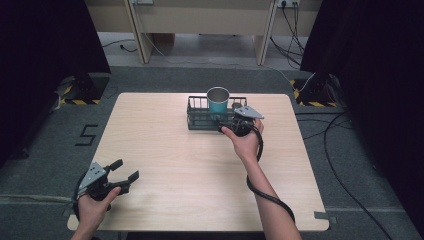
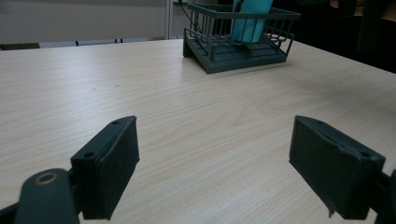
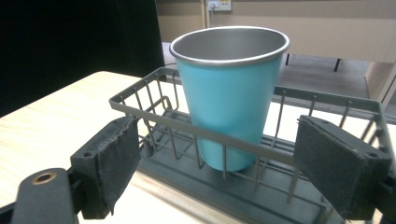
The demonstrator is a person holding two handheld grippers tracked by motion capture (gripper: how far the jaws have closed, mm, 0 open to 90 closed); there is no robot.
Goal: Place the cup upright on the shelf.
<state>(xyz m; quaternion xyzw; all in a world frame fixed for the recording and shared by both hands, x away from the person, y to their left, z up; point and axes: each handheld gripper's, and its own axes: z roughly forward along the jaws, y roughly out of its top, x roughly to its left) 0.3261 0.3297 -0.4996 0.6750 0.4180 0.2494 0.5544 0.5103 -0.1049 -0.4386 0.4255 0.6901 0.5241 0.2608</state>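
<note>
A teal cup (image 3: 232, 98) stands upright inside a dark wire basket (image 1: 199, 119) near the far edge of the desk (image 1: 175, 170). The right tool (image 3: 219, 154) sits just before the basket's near rail, jaws wide apart and holding nothing. The left tool (image 1: 125, 172) hovers at the near left corner, also spread open, with broad bare desk between it and the basket.

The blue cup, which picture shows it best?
The right gripper view: the blue cup is close up, standing upright in the wire rack, with its silver inside showing. In the high view, the cup is small and far off. The left gripper view catches just its lower part behind the rack's bars.
</note>
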